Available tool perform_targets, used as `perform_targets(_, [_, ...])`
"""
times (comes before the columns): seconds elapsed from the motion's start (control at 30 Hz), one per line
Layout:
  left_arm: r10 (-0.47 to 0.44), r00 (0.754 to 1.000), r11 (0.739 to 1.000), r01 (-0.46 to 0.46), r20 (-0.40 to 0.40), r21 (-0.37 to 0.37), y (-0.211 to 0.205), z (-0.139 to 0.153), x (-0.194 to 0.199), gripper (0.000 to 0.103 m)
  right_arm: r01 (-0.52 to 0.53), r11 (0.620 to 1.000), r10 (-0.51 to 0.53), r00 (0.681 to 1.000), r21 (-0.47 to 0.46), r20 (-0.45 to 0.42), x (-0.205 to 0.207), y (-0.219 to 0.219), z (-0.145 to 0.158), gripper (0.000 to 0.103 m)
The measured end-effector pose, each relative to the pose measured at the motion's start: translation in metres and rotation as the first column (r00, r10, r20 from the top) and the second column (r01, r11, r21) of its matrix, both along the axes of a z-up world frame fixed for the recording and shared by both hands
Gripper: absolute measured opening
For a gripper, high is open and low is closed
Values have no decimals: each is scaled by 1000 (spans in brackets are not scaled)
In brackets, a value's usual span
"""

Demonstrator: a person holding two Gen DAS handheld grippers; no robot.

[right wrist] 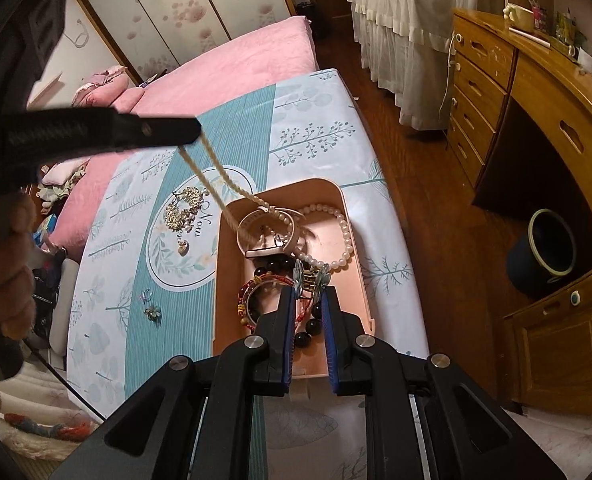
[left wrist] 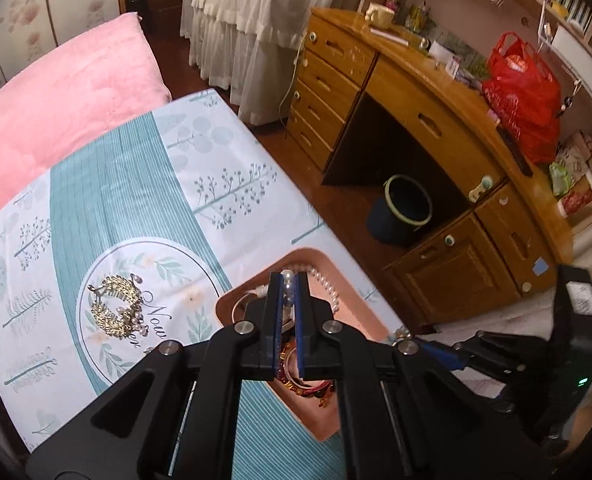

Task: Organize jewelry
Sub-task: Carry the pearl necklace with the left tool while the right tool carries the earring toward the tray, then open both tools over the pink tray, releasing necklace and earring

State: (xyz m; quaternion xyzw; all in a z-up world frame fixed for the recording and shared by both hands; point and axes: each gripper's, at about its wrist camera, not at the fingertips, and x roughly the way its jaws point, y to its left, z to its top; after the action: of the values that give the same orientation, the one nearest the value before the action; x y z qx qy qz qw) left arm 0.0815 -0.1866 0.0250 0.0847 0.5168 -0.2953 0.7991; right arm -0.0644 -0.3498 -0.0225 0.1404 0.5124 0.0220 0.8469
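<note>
Over the pink tray (left wrist: 256,292) my left gripper (left wrist: 290,278) is shut on a cream pearl strand (right wrist: 216,178). In the right wrist view the strand hangs from the left gripper (right wrist: 194,130) down into the tray (right wrist: 296,186). Lower in that tray, my right gripper (right wrist: 309,294) is shut on a small blue-flowered gold clip (right wrist: 309,276). The tray also holds a large-pearl bracelet (right wrist: 345,232), a pink band, dark beads and a red beaded bangle (right wrist: 252,300). A gold brooch (left wrist: 114,312) (right wrist: 184,208), a small pendant (right wrist: 182,248) and tiny earrings (right wrist: 152,312) lie on the patterned cloth.
The cloth-covered table (right wrist: 315,136) ends at an edge just right of the tray, above wood floor. A wooden desk (left wrist: 415,92) with a dark bucket (left wrist: 407,204) under it stands to the right. A pink bed (right wrist: 236,64) lies behind. A hand (right wrist: 8,264) holds the left gripper's handle.
</note>
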Motion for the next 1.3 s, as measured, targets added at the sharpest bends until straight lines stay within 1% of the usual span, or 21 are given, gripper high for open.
perform_targets(0.33, [-28, 997, 999, 31, -67, 43, -1, -55, -5, 3, -5, 1000, 5, 1000, -14, -17, 7, 3, -6, 13])
perform_targets(0.47, [-27, 994, 997, 34, -108, 63, 4, -70, -10, 4, -9, 1000, 9, 1000, -18, -23, 10, 6, -9, 13])
perform_targets(0.53, [-25, 993, 997, 32, -112, 67, 8, -73, -12, 8, -16, 1000, 15, 1000, -20, -26, 11, 8, -11, 13])
perform_targets(0.57, [-23, 993, 997, 30, -113, 65, 11, -73, -13, 16, -17, 1000, 16, 999, -22, -29, 13, 8, -11, 13])
perform_targets(0.6, [-16, 993, 998, 23, -113, 63, 15, -74, -13, 30, -18, 1000, 17, 999, -21, -33, 14, 9, -13, 13])
perform_targets(0.67, [2, 994, 998, 4, -108, 57, 23, -72, -15, 48, -20, 1000, 19, 999, -19, -39, 18, 9, -15, 13])
perform_targets(0.8, [35, 995, 998, -30, -91, 55, 38, -69, -20, 49, -20, 1000, 19, 999, -21, -42, 27, 9, -18, 13])
perform_targets(1.0, [65, 994, 996, -59, -90, 68, 57, -74, -26, 49, -32, 999, 30, 998, -36, -49, 49, 11, -24, 13])
perform_targets(1.3, [140, 985, 989, -133, -99, 67, 87, -80, -18, 49, -34, 998, 29, 996, -60, -81, 87, 19, -37, 13])
